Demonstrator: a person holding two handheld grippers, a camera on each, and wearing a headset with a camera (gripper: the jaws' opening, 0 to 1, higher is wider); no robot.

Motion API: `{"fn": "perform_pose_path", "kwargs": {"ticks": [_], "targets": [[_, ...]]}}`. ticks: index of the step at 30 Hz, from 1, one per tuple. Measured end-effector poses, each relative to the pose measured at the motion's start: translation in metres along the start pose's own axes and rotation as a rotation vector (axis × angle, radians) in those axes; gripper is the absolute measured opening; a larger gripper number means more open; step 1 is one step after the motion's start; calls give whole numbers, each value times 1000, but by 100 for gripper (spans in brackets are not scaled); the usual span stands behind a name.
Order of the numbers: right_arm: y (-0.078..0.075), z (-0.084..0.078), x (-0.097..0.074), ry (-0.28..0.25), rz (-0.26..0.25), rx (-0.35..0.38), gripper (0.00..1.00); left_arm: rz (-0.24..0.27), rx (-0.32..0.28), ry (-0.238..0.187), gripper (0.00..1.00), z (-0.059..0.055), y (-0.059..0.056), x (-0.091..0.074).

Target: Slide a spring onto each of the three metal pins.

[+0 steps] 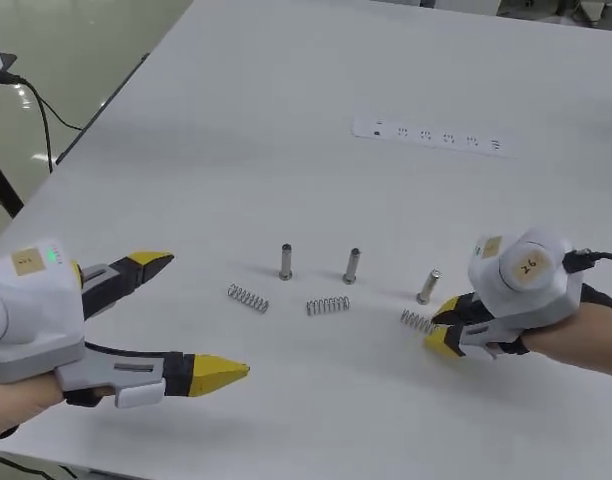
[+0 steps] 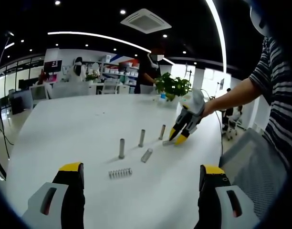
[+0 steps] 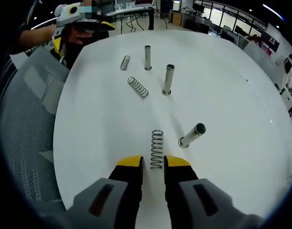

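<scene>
Springs are lying loose on the tabletop, one just beside each of the three pins, none threaded yet. You are holding the right gripper low over the nearest spring, fingers narrowly apart and straddling its end without clamping it, probably lining up a grasp that suits the pin beside it. You are hovering the left gripper off to the side, fingers wide apart and gripping nothing, well clear of the pins, while a power strip is lying far back, blocking nothing.
</scene>
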State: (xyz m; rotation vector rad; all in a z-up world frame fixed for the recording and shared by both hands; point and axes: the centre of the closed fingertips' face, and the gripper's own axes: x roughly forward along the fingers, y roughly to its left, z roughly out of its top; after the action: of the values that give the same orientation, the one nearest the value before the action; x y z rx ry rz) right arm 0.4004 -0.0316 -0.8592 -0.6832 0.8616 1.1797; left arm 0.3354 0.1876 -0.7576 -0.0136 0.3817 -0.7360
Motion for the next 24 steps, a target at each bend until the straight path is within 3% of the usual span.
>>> {"fn": "perform_pose_path", "kwargs": {"ticks": [7, 10, 24], "targets": [[-1, 3, 2, 12, -4, -17, 12, -4, 0, 4, 97, 0, 0, 1], [-1, 0, 4, 40, -10, -55, 9, -6, 0, 3, 97, 0, -1, 2], [5, 14, -7, 2, -7, -77, 8, -53, 11, 18, 97, -1, -15, 12]]}}
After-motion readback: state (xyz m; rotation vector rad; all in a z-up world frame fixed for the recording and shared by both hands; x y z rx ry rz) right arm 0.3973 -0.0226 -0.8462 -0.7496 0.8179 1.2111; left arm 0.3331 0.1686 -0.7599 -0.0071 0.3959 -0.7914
